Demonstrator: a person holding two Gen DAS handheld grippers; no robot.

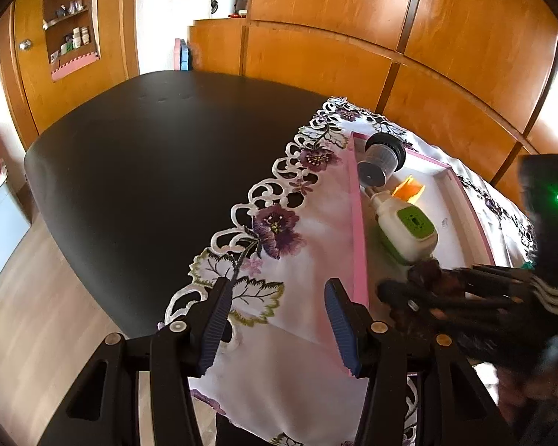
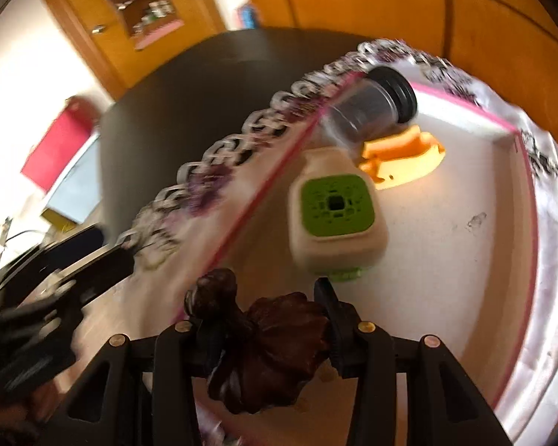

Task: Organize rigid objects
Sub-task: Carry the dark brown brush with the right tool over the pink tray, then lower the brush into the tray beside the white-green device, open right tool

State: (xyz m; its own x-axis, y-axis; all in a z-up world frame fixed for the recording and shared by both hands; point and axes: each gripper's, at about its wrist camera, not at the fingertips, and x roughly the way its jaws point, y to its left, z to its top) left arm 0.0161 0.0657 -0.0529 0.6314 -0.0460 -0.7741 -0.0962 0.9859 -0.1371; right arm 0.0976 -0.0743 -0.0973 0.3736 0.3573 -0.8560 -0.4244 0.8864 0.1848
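Three things lie in the pink-rimmed tray (image 2: 517, 141): a clear cup with a black lid (image 2: 375, 104), an orange piece (image 2: 405, 160), a white and green gadget (image 2: 334, 219); the right claw (image 2: 264, 319) is clenched on a dark brown carved figure (image 2: 275, 349) over the tray's near end; the left claw (image 1: 279, 319) stands released above the flowered cloth (image 1: 308, 223), just beside the tray's rim.

A black bench (image 1: 137, 171) carries a white cloth (image 1: 301, 223) with purple flowers over its right part. On the cloth lies a pink-rimmed tray (image 1: 359, 223), close beside the cloth's lace edge.
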